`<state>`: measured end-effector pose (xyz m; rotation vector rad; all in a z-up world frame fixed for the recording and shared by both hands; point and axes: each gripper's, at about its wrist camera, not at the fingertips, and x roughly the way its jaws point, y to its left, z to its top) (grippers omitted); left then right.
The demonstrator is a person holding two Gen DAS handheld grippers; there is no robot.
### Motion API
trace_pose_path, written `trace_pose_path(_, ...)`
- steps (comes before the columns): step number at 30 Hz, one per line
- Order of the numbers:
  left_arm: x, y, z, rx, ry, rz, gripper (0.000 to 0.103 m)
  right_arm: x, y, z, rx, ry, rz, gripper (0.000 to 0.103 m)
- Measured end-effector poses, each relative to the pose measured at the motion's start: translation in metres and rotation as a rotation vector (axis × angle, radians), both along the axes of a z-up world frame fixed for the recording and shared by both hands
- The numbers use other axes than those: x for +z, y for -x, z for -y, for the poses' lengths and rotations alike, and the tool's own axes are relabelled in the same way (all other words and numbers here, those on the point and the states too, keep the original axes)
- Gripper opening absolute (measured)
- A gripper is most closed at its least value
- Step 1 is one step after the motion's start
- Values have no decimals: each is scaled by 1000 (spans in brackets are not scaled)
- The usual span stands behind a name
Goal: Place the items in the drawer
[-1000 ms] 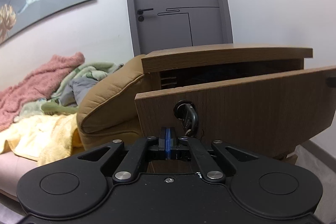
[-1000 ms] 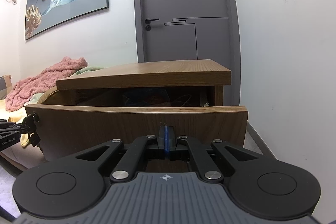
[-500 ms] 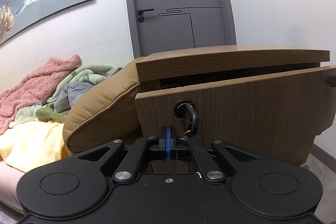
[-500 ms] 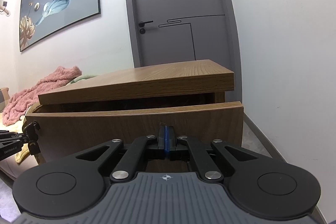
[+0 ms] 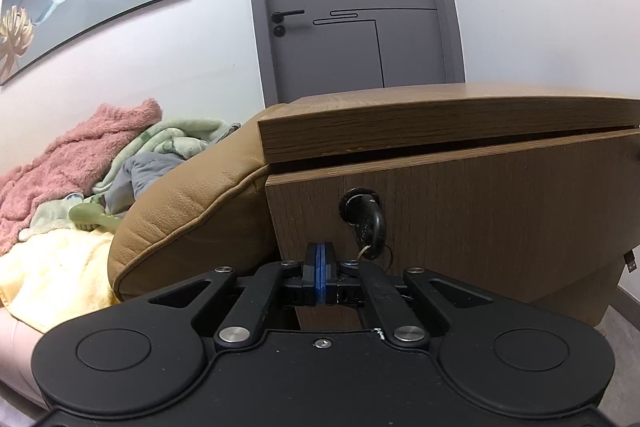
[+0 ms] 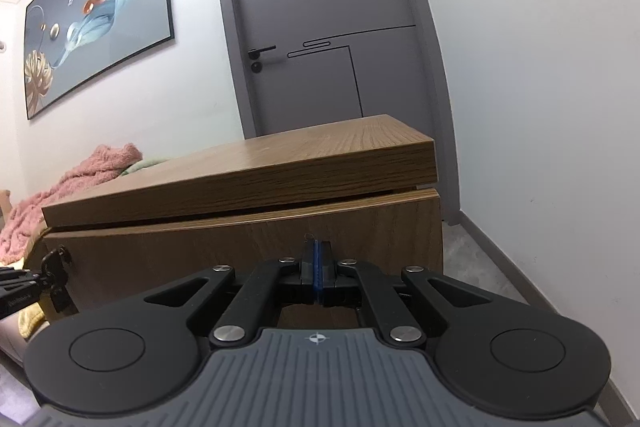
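Closing step: your left gripper (image 5: 319,259) and right gripper (image 6: 316,259), fingers together, empty, front the drawer (image 6: 248,247); press toward 12 o'clock.

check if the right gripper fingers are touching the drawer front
Cannot tell. In the right wrist view the shut fingers overlap the drawer front, but no contact line or gap shows.

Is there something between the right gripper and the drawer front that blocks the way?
Nothing visible does. The right gripper, shut and holding nothing, sits right at the drawer front. The keys hang far off at its left end.
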<state>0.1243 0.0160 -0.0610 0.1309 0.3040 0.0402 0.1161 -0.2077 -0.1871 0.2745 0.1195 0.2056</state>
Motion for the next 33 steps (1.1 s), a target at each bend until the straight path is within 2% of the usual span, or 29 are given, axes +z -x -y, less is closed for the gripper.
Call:
trace_pose_path(12,22,15,-8,18,72,16,5,5,7,1,45,43,-6,1)
trace_pose_path(14,27,21,-8,14,82,14,13,8,10,1,50,40,-2,1)
trace_pose_path(15,29,24,-8,10,80,14,25,9,12,0,53,43,1,1)
trace_pose_path(16,31,27,-7,6,80,15,32,11,14,-1,60,49,3,1)
trace_pose_path(18,36,34,-7,7,86,25,38,13,18,-3,82,54,5,1)
trace_pose_path(19,38,37,-7,10,91,32,47,15,20,-5,87,57,5,1)
trace_pose_path(23,49,50,-9,21,100,68,56,19,28,-7,103,58,5,1)
trace_pose_path(24,52,53,-10,23,101,76,64,21,30,-7,104,57,6,1)
trace_pose_path(25,54,56,-10,24,103,81,76,22,32,-7,103,56,10,1)
trace_pose_path(26,56,59,-10,20,104,78,80,24,35,-7,102,56,13,1)
trace_pose_path(33,61,82,-7,-8,109,92,92,32,41,-13,144,47,-26,3)
